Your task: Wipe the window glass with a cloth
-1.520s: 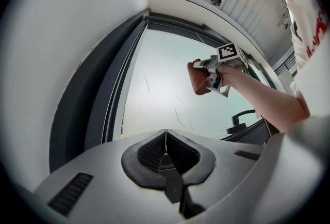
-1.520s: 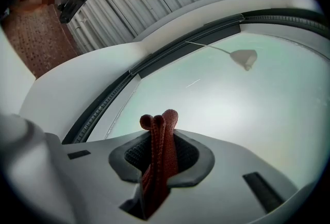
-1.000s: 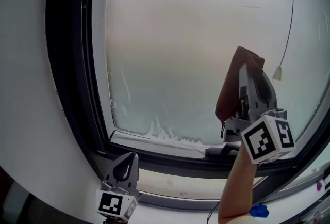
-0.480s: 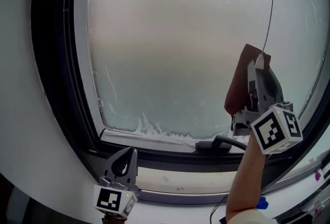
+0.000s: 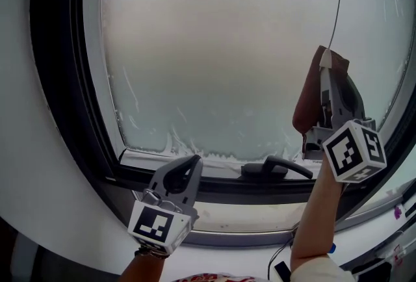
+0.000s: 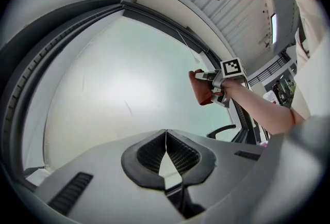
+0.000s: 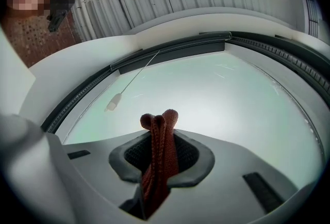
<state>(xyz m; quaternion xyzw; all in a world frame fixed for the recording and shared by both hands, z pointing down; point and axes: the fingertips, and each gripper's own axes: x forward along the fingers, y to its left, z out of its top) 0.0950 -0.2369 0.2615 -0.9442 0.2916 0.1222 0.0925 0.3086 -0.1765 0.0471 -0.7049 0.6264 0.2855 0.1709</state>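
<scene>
The cloth looks soft, light and limp; I judge it best pinched in a bunched fold, with a wad left proud to press on the glass. The right gripper has its jaws clamped on such a fold, at 3 o'clock of the pane; the left gripper, jaws pressed together on nothing, hangs at 6 o'clock by the frame. The right gripper view shows the cloth's doubled tip past the jaws; only the head view shows the handle below it.
</scene>
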